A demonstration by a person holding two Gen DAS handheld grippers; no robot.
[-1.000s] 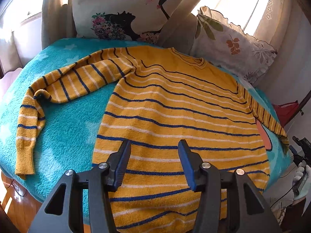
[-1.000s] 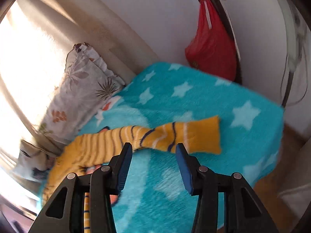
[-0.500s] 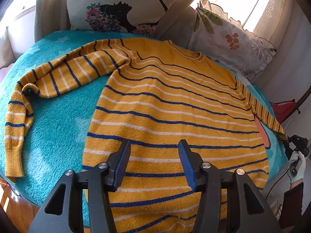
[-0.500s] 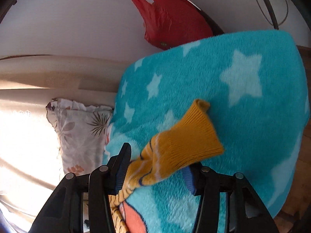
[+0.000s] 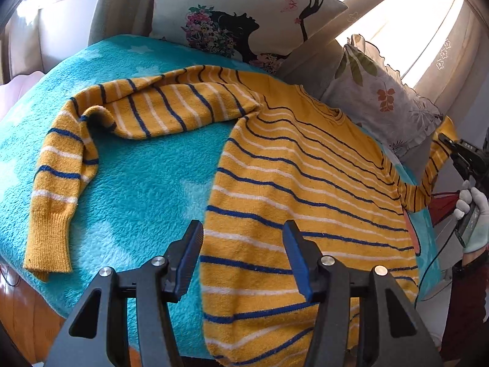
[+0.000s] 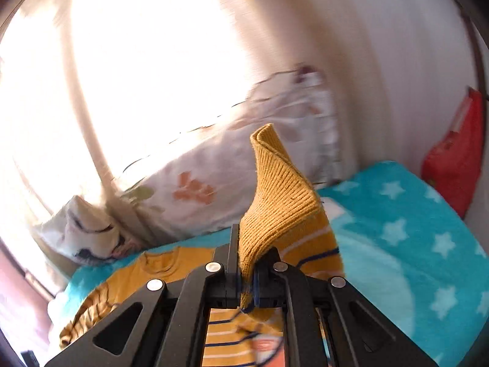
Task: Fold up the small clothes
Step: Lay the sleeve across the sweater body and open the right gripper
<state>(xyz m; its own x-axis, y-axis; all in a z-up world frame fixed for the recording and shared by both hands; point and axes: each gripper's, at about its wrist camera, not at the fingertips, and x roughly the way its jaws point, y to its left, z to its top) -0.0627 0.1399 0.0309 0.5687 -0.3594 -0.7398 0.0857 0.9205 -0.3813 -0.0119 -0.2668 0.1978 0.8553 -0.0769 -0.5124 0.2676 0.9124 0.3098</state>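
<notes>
Left gripper (image 5: 243, 250) — jaws spread wide, holding nothing, poised above the hem of the sweater (image 5: 305, 195). Sweater: yellow, blue and white stripes, lying flat on the blanket (image 5: 146, 183), turquoise with pale stars; one sleeve (image 5: 91, 140) bent across the blanket toward its near edge. Right gripper (image 6: 249, 270) — clamped on the cuff (image 6: 278, 195) of the other sleeve, lifted clear of the blanket. Behind: printed pillow (image 5: 244, 18), leaf-patterned pillow (image 5: 385, 104), red bag (image 6: 455, 159) by the wall.
</notes>
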